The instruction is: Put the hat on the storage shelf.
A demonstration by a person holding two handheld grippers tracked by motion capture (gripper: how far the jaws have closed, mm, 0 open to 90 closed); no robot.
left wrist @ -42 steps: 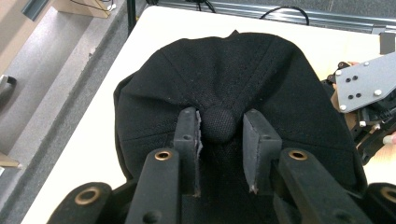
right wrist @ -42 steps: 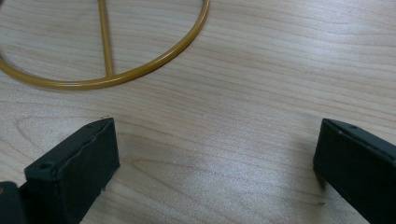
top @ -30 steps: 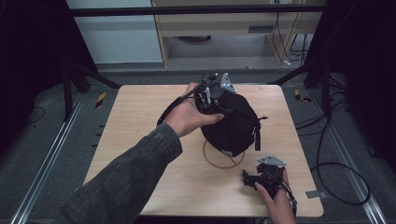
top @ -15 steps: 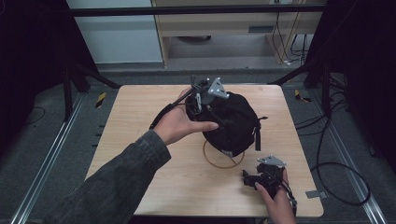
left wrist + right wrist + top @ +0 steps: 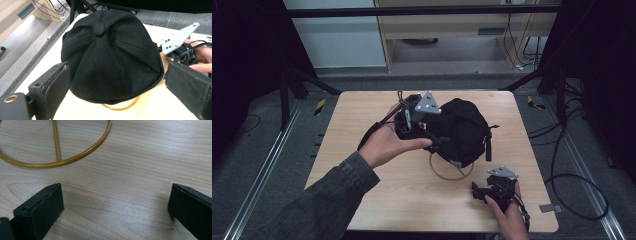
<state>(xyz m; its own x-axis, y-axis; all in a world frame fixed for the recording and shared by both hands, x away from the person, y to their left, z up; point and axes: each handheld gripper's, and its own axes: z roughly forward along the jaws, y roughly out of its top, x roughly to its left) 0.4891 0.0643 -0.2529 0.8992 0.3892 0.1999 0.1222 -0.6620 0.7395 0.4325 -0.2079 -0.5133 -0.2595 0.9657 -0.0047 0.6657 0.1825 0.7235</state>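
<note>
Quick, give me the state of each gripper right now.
Left gripper: open, jaws have just been opening, pads clear of the black cap, holding nothing.
Right gripper: open over bare table, holding nothing.

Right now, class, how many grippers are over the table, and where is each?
2. The left gripper, jaws open, sits against the black cap near the table's middle; the right gripper, open, rests near the front right edge.
</note>
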